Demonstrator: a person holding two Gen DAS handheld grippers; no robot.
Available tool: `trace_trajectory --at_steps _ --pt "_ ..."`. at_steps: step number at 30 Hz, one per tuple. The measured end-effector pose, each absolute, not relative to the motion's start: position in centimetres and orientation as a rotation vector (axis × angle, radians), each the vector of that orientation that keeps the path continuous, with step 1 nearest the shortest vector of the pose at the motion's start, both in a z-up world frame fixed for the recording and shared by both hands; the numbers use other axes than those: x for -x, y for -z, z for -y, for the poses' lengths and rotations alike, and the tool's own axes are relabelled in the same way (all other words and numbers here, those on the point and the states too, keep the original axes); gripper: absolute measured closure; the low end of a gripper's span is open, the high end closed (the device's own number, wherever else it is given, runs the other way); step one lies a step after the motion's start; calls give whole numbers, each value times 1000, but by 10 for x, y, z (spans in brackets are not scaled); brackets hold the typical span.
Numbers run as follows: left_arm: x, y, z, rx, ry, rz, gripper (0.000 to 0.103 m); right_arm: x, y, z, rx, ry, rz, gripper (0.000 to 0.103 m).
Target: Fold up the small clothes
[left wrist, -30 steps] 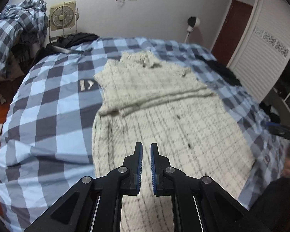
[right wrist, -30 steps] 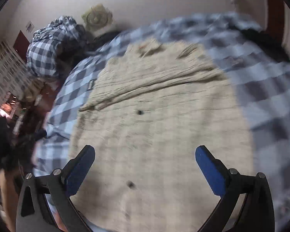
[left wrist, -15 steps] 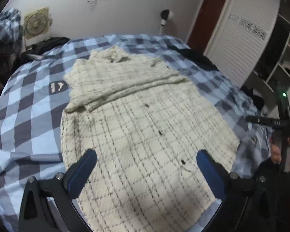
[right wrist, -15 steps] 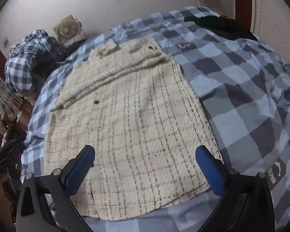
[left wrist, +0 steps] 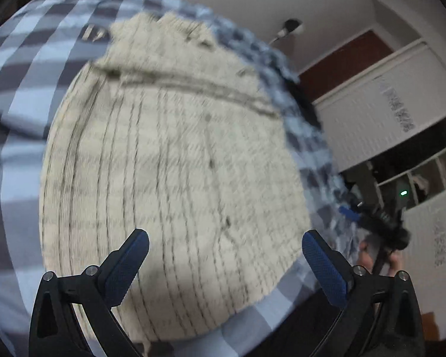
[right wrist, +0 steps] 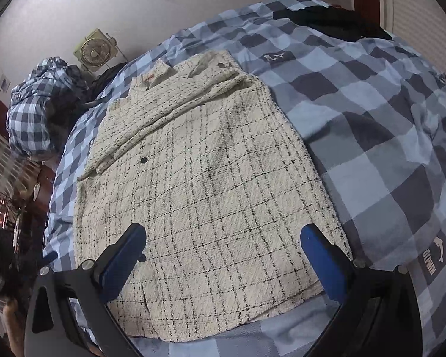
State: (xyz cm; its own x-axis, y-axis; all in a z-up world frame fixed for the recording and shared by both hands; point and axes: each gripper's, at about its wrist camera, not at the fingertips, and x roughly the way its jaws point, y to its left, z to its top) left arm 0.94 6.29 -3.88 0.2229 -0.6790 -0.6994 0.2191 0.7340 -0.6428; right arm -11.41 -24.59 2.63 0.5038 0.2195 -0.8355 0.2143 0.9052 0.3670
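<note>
A cream jacket with a thin black check lies flat on the blue checked bedspread, collar at the far end and both sleeves folded across the chest. Its hem faces me. In the left wrist view the jacket is blurred by motion and fills the middle. My left gripper hangs open above the hem, nothing between its blue pads. My right gripper is open too, above the hem near the jacket's right corner, and holds nothing. In the left wrist view the other gripper, held in a hand, shows at the right edge.
A bundle of checked bedding and a small fan sit at the head of the bed. Dark clothes lie at the far right of the bedspread. A white wardrobe and a brown door stand beyond the bed's right side.
My left gripper went from shut to open, then dropped and rolled toward the hem, so the jacket now looks tilted and blurred. My right gripper stayed open and came closer to the jacket's right hem corner.
</note>
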Motion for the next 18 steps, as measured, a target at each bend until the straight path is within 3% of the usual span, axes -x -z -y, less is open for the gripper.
trace_trajectory --at_steps 3,5,12,18 --pt "-4 62 -61 677 727 -1331 0 117 -32 255 -459 33 -1047 1" --pt "-6 72 -56 608 625 -1459 1 120 -35 264 -465 73 -1044 1" --pt "3 62 -72 181 315 -1416 1 109 -26 298 -369 63 -1215 1" --pt "3 74 -121 53 274 -1427 1 101 38 319 -233 -11 -1487 1"
